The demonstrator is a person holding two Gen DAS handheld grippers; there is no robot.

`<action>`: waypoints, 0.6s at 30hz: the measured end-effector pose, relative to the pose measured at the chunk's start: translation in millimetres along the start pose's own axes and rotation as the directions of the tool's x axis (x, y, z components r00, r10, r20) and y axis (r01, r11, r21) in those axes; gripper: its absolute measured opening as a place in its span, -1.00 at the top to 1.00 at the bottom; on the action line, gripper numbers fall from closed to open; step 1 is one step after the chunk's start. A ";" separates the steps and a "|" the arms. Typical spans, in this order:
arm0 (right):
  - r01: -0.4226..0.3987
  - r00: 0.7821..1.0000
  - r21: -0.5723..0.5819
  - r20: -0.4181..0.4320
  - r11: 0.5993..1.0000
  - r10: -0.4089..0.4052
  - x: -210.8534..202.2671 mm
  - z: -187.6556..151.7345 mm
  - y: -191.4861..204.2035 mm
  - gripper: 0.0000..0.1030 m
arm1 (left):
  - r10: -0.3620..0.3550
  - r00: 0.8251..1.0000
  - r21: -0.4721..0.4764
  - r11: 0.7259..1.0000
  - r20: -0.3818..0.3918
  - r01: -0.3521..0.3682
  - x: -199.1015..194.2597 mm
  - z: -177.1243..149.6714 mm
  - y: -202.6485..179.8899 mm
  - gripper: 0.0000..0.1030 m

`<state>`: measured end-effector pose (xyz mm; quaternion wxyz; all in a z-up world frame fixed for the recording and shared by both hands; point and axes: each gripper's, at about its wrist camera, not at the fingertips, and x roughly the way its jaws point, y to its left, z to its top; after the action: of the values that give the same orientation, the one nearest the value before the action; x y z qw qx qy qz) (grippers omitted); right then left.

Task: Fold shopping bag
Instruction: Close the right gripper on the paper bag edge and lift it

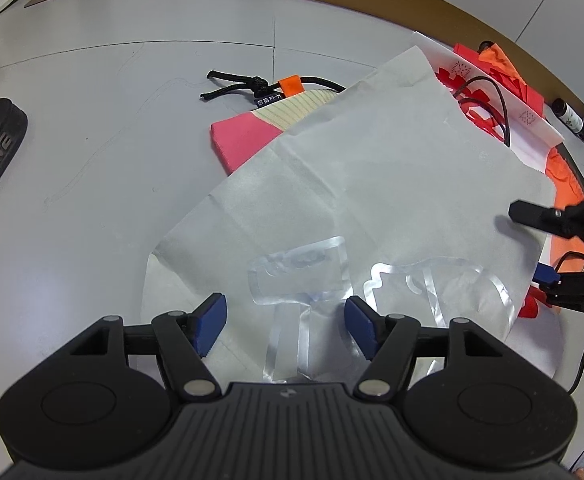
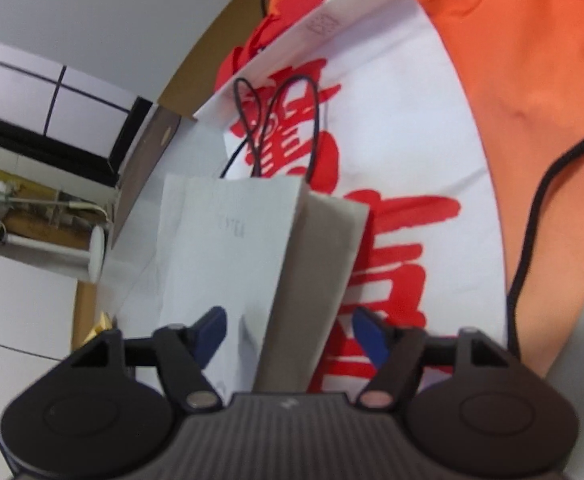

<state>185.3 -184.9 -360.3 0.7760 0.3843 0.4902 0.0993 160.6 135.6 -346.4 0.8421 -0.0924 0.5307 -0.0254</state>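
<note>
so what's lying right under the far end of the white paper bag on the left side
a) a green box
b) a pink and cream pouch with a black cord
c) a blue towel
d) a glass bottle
b: in the left wrist view a pink and cream pouch with a black cord sticks out from beneath the white paper bag.

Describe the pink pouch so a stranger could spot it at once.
Start at the big grey table. Near its middle a large white paper bag lies flat; the pink pouch pokes out from under that bag's far left edge. Only it has a cream striped top and a black cord with an orange tab.
</note>
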 end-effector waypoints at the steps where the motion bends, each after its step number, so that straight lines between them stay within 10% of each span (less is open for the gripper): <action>1: -0.008 1.000 0.000 0.005 1.000 0.008 2.1 -0.7 -0.2 -0.50 | 0.000 1.000 -0.001 1.000 0.000 0.000 0.0 0.2 0.0 -0.35; 7: -0.066 0.996 -0.009 -0.062 0.998 0.065 18.2 -8.5 2.6 0.63 | 0.016 1.000 -0.002 1.000 0.001 -0.016 -1.1 1.9 1.4 -0.38; 18: -0.282 0.953 -0.183 0.062 0.942 0.297 -73.0 35.5 74.9 0.94 | -0.135 0.982 -0.065 0.987 0.134 0.145 -78.3 37.7 -8.1 -0.38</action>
<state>195.2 -190.1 -250.4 0.8042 0.3878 0.3830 0.2373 160.8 143.6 -259.5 0.8669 -0.1623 0.4677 -0.0587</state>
